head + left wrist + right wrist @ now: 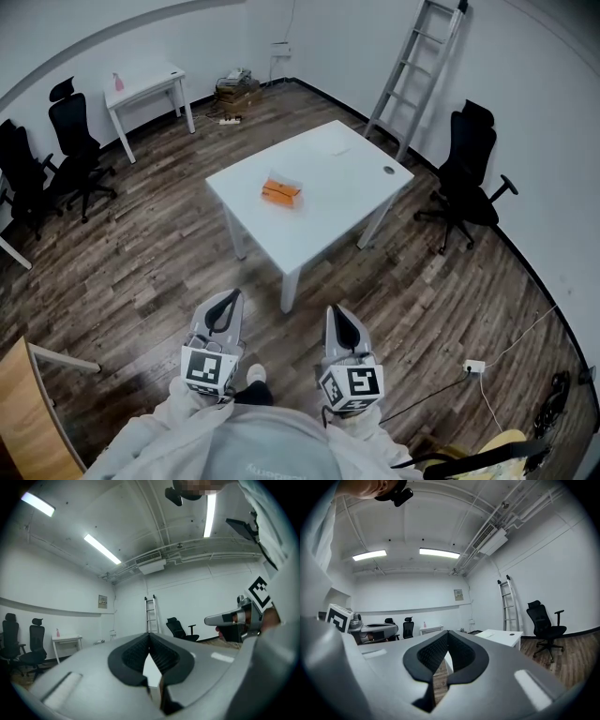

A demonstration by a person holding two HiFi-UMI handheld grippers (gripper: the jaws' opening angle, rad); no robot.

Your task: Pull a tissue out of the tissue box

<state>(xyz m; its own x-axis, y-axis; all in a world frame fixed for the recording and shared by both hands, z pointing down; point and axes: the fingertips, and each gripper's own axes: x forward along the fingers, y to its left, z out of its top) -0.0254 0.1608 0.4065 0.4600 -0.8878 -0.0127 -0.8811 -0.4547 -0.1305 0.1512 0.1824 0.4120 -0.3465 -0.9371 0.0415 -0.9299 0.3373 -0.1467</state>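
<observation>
An orange tissue box [281,192] with a tissue at its top lies near the middle of a white table [347,178], some way ahead of me across the wood floor. Both grippers are held low and close to my body, pointing level toward the table and well short of it. My left gripper [225,302] [149,637] has its jaw tips together with nothing between them. My right gripper [338,313] [447,633] is likewise shut and empty. The right gripper view shows the table [501,637] off to the right; the box does not show there.
A ladder [417,66] leans on the far wall behind the table. A black office chair [469,173] stands right of it, and two more chairs [75,141] at the left by a small white desk [145,89]. A power strip [473,367] and cables lie on the floor at right.
</observation>
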